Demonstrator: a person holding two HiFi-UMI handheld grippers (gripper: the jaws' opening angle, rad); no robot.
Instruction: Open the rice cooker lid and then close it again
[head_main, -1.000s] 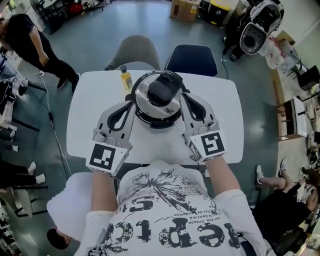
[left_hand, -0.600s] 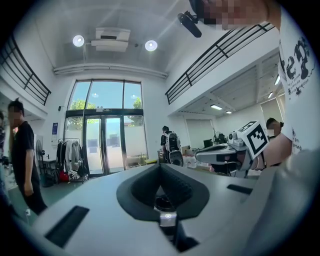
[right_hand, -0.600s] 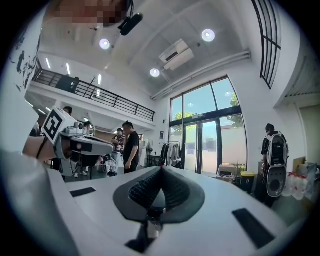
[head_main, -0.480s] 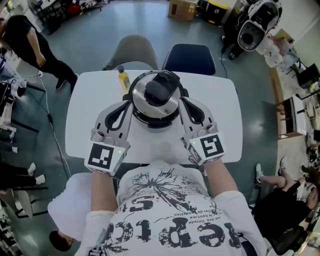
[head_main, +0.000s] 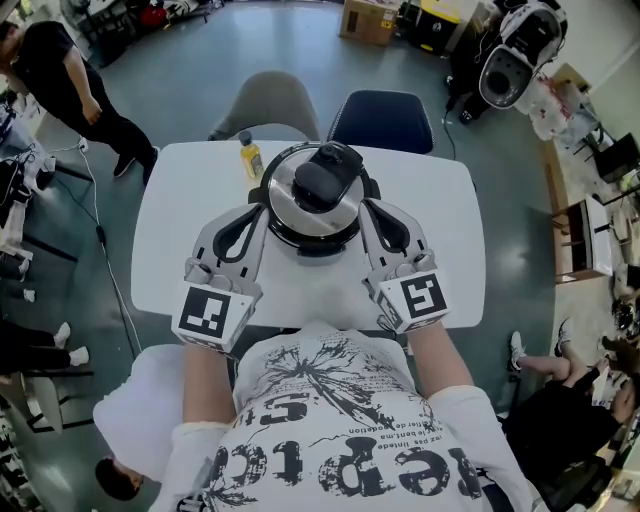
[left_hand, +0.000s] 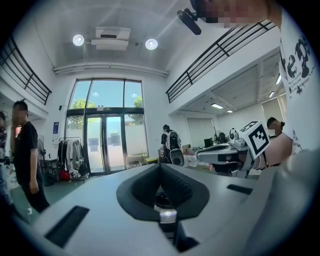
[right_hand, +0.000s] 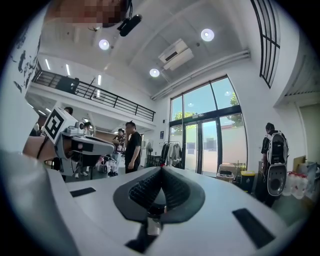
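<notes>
The rice cooker (head_main: 316, 200) stands mid-table in the head view, its round silver lid (head_main: 345, 211) with a black handle (head_main: 320, 180) lying down on the black body. My left gripper (head_main: 263, 198) rests against the cooker's left flank and my right gripper (head_main: 368, 198) against its right flank, with the cooker between them. In the left gripper view the left gripper (left_hand: 160, 165) has its jaws closed together on nothing. The right gripper (right_hand: 161, 169) looks the same in the right gripper view. Both of those views look out across the room, and the cooker does not show in them.
A small yellow bottle (head_main: 249, 157) stands near the far edge of the white table (head_main: 175, 235). A grey chair (head_main: 270, 100) and a blue chair (head_main: 382, 118) sit behind the table. A person (head_main: 60, 80) stands at the far left.
</notes>
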